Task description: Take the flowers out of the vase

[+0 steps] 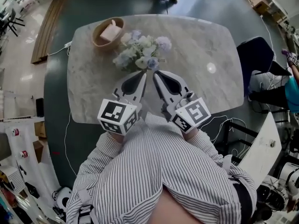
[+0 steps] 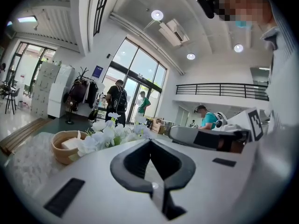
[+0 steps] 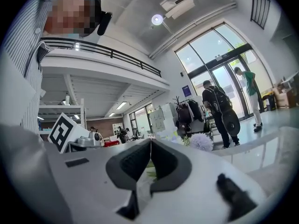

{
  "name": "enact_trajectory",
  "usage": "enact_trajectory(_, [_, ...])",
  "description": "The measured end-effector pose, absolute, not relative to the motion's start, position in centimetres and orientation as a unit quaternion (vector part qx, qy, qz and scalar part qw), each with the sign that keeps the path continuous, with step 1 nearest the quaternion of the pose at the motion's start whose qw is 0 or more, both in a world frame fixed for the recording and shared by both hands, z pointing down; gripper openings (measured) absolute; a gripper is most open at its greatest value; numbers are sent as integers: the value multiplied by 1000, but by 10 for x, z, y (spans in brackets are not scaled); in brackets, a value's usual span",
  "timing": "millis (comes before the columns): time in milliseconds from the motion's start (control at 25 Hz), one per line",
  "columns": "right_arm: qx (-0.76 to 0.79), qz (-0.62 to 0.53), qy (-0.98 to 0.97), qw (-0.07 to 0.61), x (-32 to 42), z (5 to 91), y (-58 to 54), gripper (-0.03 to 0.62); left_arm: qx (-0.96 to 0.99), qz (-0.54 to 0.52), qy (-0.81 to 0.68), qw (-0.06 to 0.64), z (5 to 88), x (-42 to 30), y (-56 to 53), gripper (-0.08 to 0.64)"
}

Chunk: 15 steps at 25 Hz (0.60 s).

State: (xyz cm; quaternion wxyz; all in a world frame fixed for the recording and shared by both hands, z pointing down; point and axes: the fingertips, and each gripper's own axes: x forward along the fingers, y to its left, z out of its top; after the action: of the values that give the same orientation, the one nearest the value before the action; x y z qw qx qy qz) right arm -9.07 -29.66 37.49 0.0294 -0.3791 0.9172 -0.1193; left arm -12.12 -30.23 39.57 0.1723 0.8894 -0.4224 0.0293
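Note:
A bunch of white and lavender flowers [image 1: 142, 49] stands on the marble table [image 1: 205, 36]; the blooms hide the vase under them. My left gripper [image 1: 145, 73] and right gripper [image 1: 155, 73] lie side by side just in front of the bunch, tips almost together. Both are shut with nothing held. In the left gripper view the shut left gripper [image 2: 150, 141] has the flowers [image 2: 110, 133] ahead to its left. In the right gripper view the right gripper [image 3: 150, 142] is shut, with a lavender bloom [image 3: 202, 142] to its right and green leaves behind the jaws.
A wooden bowl [image 1: 107, 31] holding a pale pink block sits left of the flowers at the table's far edge. A dark chair [image 1: 256, 55] stands to the right of the table, with cables on the floor. People stand beyond the far end.

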Motion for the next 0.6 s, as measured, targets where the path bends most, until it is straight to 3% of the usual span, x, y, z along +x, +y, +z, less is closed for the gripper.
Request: enact_trajectory(600, [-356, -167, 920, 2, -78, 382, -307, 15, 872, 24, -446, 201, 397, -116, -303, 12])
